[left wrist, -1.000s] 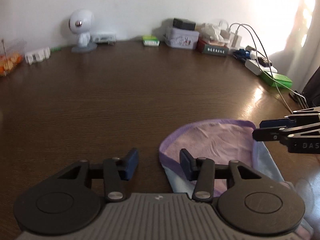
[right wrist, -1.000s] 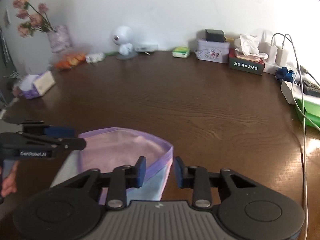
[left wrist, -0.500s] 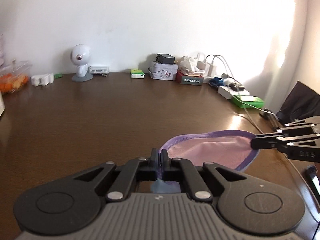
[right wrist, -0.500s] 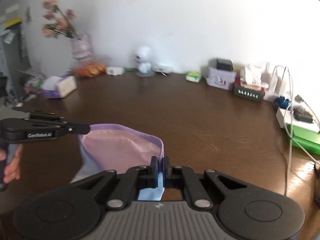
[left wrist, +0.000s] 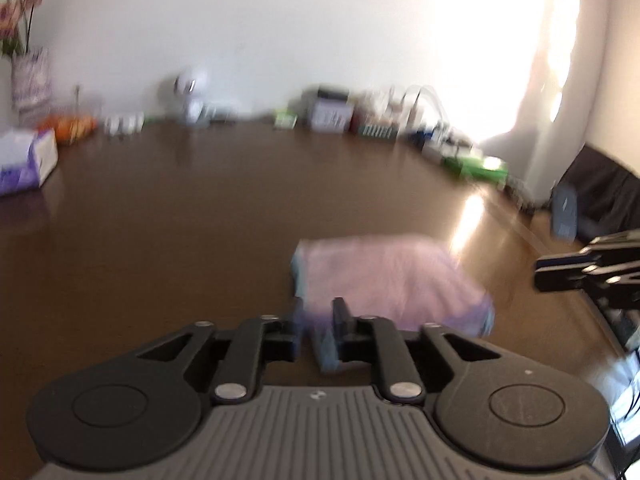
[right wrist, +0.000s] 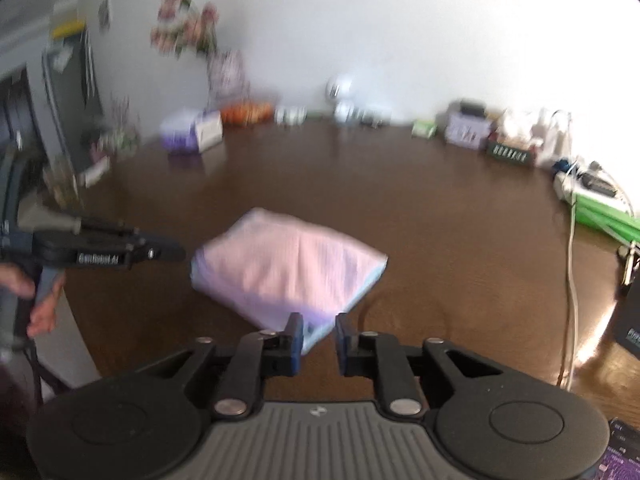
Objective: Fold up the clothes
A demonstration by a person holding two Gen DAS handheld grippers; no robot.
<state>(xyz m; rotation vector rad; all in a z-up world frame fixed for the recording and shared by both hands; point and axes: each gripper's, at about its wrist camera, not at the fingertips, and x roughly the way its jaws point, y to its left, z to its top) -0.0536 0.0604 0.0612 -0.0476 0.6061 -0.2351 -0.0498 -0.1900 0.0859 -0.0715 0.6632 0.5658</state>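
A folded pink and light-blue garment (left wrist: 384, 280) lies flat on the dark wooden table (left wrist: 180, 216); it also shows in the right wrist view (right wrist: 288, 264). My left gripper (left wrist: 318, 328) is open, its jaws straddling the garment's near corner without pinching it. My right gripper (right wrist: 316, 338) is open just behind the garment's near edge. Each gripper shows in the other's view, the right one (left wrist: 580, 272) and the left one (right wrist: 120, 254). Both frames are motion-blurred.
Along the table's far edge stand a white robot figure (left wrist: 192, 96), tissue boxes (left wrist: 28, 160), tins (left wrist: 332, 116), chargers with cables (right wrist: 572, 184) and a green box (left wrist: 476, 166). A flower vase (right wrist: 224, 72) is at the far left. A dark chair (left wrist: 600, 188) stands on the right.
Both grippers, shut on the garment's purple hem half a second ago, have opened and pulled back. The lifted half has come down, and the garment lies folded on the table.
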